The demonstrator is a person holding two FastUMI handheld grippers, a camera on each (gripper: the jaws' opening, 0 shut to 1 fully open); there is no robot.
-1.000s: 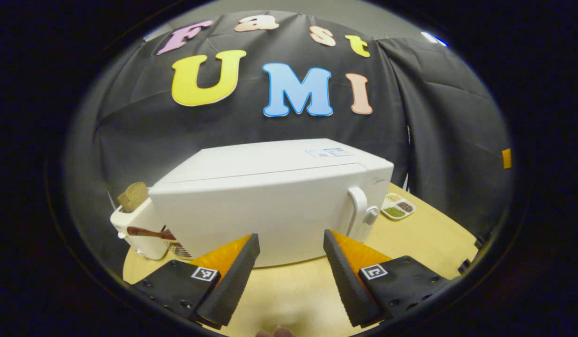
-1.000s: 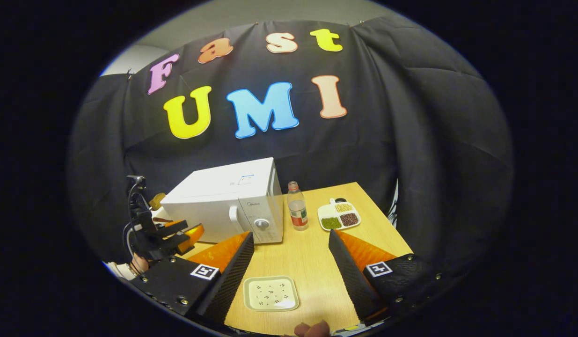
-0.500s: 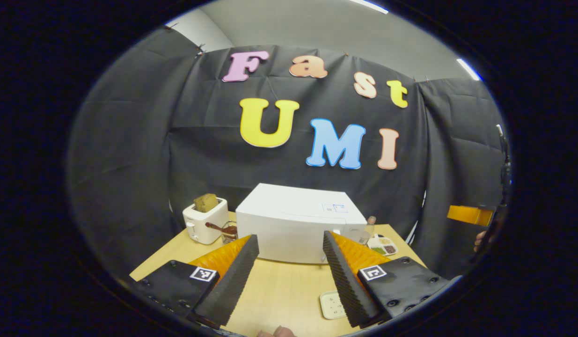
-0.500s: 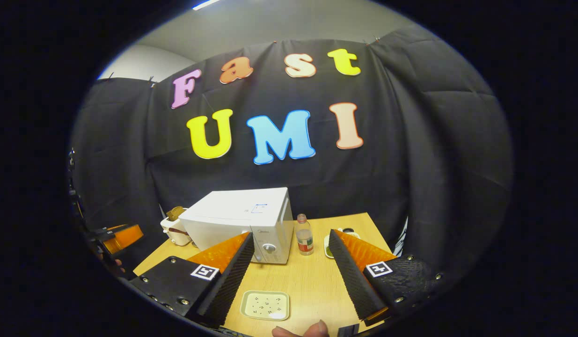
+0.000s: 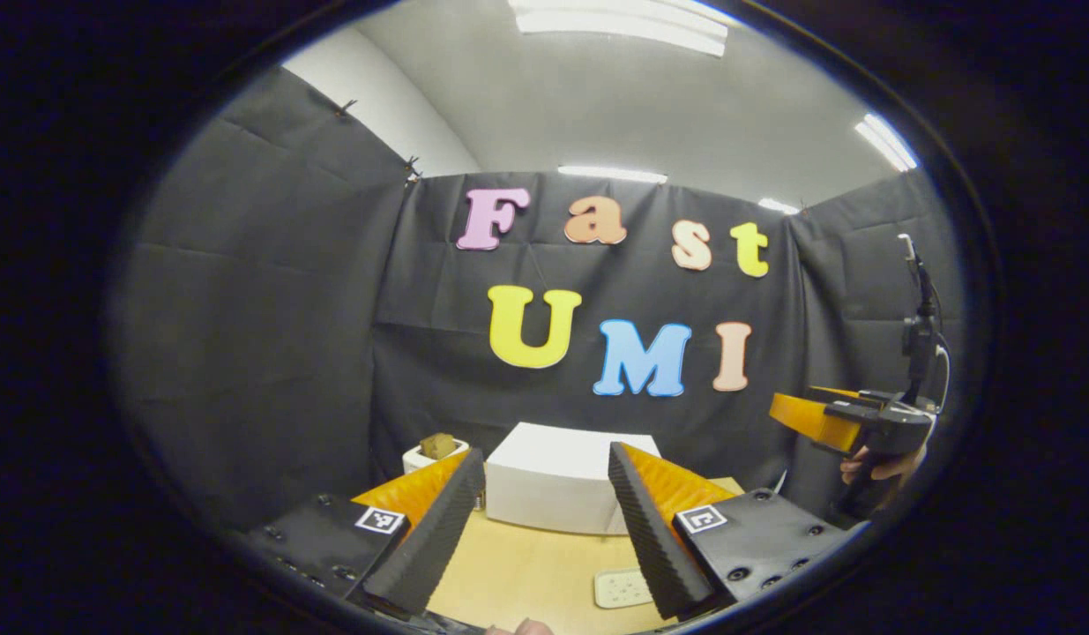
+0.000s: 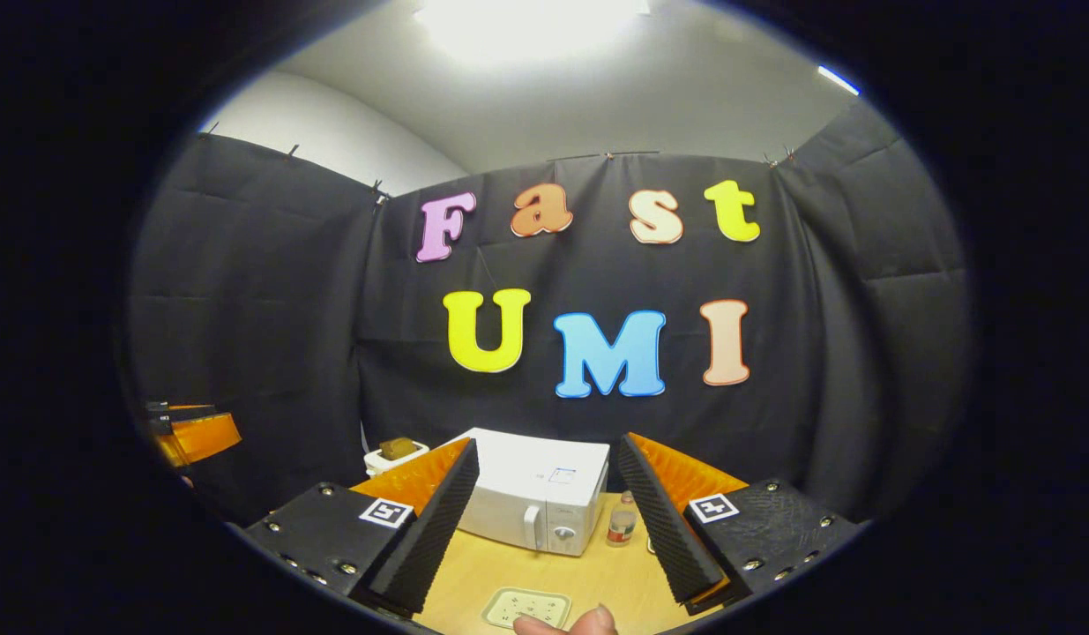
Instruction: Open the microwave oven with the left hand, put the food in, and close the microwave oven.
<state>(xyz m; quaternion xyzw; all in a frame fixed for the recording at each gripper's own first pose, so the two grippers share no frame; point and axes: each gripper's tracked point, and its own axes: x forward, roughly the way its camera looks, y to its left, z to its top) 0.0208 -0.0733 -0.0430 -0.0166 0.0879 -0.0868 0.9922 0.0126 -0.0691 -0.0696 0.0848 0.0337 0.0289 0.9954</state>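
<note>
The microwave (image 6: 535, 489) sits low in the frame's centre in the right gripper view, door closed, well apart from both tools. It looks a rigid, heavy box that should stay put under a pull; the place to hold is the upright door handle (image 6: 531, 527) beside the dial, at the lower middle of the frame, a smooth hard bar where pads could slip, I judge. The food is a shallow plate (image 6: 526, 607) at the bottom centre, near the front edge of the surface (image 6: 597, 573); it looks light and stiff, with a thin rim that is probably best pinched at one edge. The left tool (image 5: 544, 520) is released, its fingers spread wide with nothing between them; the right tool (image 6: 548, 520) likewise stands spread and empty. A bottle (image 6: 622, 522) stands just right of the microwave, and a toaster (image 5: 434, 454) to its left, so the door's swing has open room in front.
</note>
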